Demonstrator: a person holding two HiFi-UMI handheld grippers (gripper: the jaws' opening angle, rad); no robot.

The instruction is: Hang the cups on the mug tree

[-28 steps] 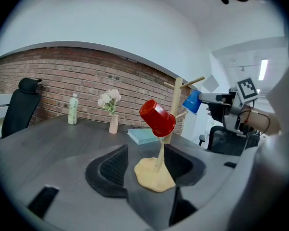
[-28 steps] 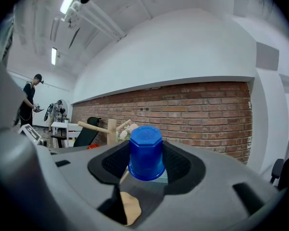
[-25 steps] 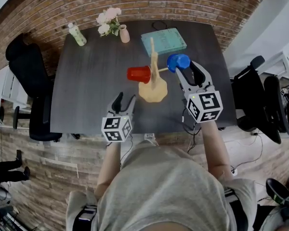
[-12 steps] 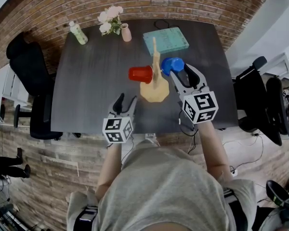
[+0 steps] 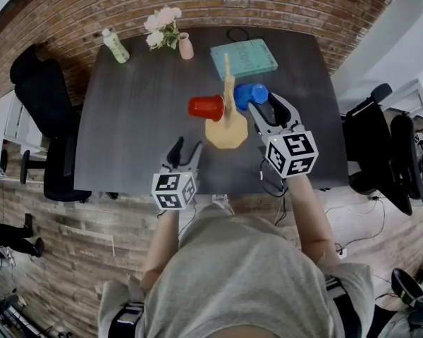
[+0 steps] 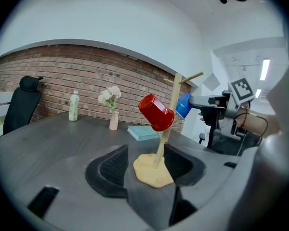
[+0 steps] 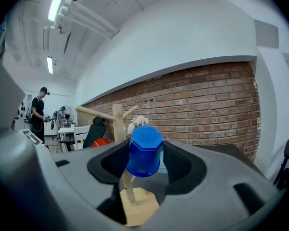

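The wooden mug tree (image 5: 228,101) stands mid-table on its pale base (image 5: 225,134). A red cup (image 5: 205,108) hangs on a peg on its left side and shows tilted in the left gripper view (image 6: 156,112). The blue cup (image 5: 250,95) is right against the trunk's right side, and my right gripper (image 5: 266,104) is shut on it. In the right gripper view the blue cup (image 7: 144,150) fills the gap between the pads, with the trunk below it. My left gripper (image 5: 185,146) rests near the table's front edge, open with nothing between its fingers.
At the back of the dark table (image 5: 127,132) lie a teal book (image 5: 244,56), a pink vase with flowers (image 5: 183,48) and a small bottle (image 5: 115,46). Black office chairs stand to the left (image 5: 39,90) and right (image 5: 381,146). A person (image 7: 38,114) stands far off.
My right gripper has carried the blue cup left and a little down, up against the tree's trunk. The left gripper and the red cup have stayed put.
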